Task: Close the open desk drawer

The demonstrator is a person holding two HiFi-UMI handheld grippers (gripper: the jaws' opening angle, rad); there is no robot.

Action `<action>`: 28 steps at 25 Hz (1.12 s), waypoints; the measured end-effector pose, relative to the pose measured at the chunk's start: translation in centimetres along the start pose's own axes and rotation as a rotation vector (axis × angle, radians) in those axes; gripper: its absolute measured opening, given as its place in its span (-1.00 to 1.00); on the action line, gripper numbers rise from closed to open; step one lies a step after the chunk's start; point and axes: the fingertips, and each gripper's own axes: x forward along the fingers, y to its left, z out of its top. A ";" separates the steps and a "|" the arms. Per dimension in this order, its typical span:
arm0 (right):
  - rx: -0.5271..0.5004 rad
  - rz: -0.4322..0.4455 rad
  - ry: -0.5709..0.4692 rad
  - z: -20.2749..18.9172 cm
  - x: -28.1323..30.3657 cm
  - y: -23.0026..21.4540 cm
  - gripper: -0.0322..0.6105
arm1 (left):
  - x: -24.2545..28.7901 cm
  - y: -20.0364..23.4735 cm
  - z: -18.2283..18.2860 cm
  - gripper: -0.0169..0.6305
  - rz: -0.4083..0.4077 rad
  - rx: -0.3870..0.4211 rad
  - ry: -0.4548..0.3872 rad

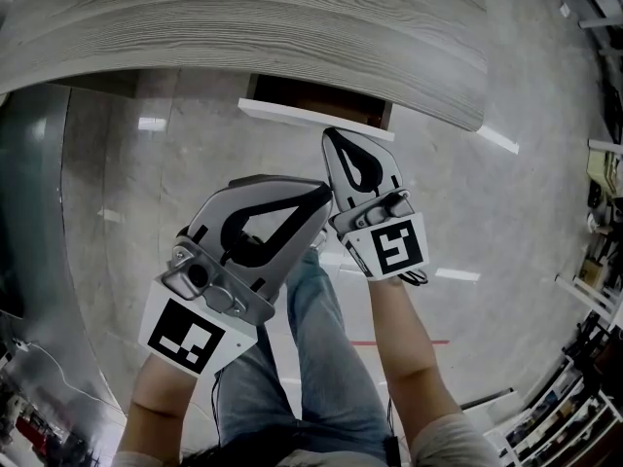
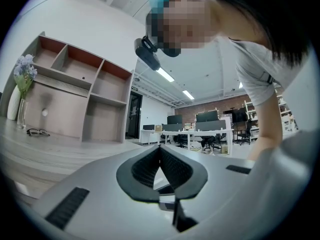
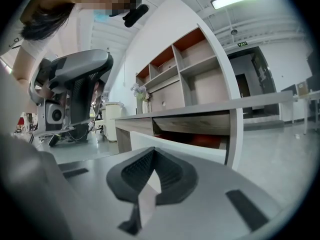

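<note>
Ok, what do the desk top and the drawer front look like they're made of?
Desk top: probably wood-grain laminate or veneer, matte pale grey, going by the long even streaks. Drawer front: smooth white panel, likely painted or laminated board; no grain shows.

No legible text, label or number anywhere.

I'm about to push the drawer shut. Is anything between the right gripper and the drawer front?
Nothing visible. The right gripper, jaws together and empty, faces the white drawer front across open air; the left gripper sits off to the side.
</note>
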 end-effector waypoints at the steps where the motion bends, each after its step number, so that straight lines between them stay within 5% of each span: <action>1: 0.002 0.000 0.000 0.0 0.0 0.0 -0.88 | 0.0 0.0 0.0 -0.91 0.002 0.001 0.000; 28: 0.060 -0.015 0.012 1.5 4.8 -2.1 -0.88 | -0.9 2.6 1.1 -0.91 0.075 0.017 -0.004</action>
